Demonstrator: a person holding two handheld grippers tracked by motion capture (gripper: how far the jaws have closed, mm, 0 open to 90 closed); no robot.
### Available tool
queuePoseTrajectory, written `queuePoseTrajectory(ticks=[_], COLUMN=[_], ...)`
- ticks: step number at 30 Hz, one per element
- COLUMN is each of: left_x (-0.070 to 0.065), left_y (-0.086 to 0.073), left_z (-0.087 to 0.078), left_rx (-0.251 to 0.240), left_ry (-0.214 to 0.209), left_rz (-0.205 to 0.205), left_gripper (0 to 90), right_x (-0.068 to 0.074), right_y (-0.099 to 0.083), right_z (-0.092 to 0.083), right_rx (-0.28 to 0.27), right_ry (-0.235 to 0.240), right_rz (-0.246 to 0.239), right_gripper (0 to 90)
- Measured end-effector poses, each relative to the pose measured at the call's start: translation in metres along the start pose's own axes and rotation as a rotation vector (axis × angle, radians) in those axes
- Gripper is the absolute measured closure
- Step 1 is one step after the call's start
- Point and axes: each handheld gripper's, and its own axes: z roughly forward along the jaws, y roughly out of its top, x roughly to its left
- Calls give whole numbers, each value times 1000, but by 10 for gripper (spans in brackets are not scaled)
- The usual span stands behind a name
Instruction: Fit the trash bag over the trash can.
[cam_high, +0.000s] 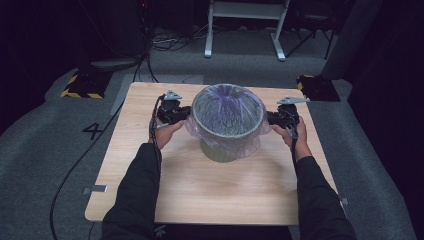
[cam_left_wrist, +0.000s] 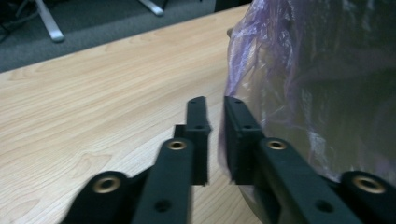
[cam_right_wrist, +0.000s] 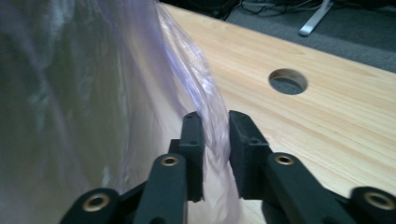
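Sleeves low in frame, I've my left gripper (cam_high: 172, 114) slightly parted beside the bin (cam_high: 227, 122) mid-table (cam_high: 150, 190); right gripper (cam_high: 282, 119) loosely straddles the bag (cam_right_wrist: 205, 107) skirt. Thin, slippery film; take the overhang.

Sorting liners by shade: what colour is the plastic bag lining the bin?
Translucent pale purple plastic bag, draped over the round grey bin; clearest in the right gripper view.

High view overhead, claw views close, table-level
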Motion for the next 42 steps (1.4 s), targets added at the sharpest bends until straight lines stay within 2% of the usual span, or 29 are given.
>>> queuePoseTrajectory(ticks=[2,3,5,6,9,10,11,12,14,16,19,20,25,30,32,35,37,39,40,42], left_x=[-1,-1,0,2,9,11,11,11,9,4,-5,-10,-33,-54,-58,-62,-63,-63,-64,-64], left_y=[-3,-4,-7,-8,-12,-13,-14,-15,-17,-19,-25,-28,-31,-28,-28,-27,-26,-26,-26,-26], left_z=[-9,-14,-24,-29,-44,-49,-54,-59,-66,-72,-78,-78,-73,-66,-63,-59,-56,-54,-53,-50], left_rx=[-20,-35,-46,-58,-94,-107,-112,-120,-125,-113,-106,-103,-61,-57,-50,-47,-47,-47,-47,-42], left_ry=[-3,-10,15,7,-10,-30,-29,-26,-47,-29,-53,-74,-119,-135,-140,-155,-152,-162,-155,-152], left_rz=[3,6,6,-10,-41,-43,-38,-23,11,53,111,129,214,277,291,289,288,290,294,302], left_gripper=[646,623,554,524,446,423,403,386,371,329,291,278,225,212,214,230,290,364,406,501], right_x=[-2,-3,-5,-7,-12,-12,-12,-12,-8,-3,10,14,42,77,87,101,107,109,109,108], right_y=[0,-1,-1,-2,-3,-3,-4,-4,-4,-5,-10,-12,-24,-28,-31,-37,-42,-46,-47,-49], right_z=[-8,-13,-22,-27,-40,-44,-49,-53,-61,-68,-76,-78,-89,-92,-89,-79,-71,-65,-62,-58], right_rx=[-20,-24,-37,-47,-88,-105,-115,-126,-139,-135,-134,-134,-145,-172,-176,-168,-152,-152,-154,-161], right_ry=[-18,-33,-70,-89,-103,-95,-86,-79,-55,-16,22,34,103,172,202,200,187,178,183,155], right_rz=[14,8,-10,-9,3,-2,-9,-24,-61,-109,-188,-208,-308,-396,-414,-420,-422,-400,-385,-371], right_gripper=[567,548,486,462,421,413,407,392,378,353,323,318,254,216,203,185,175,171,179,229])
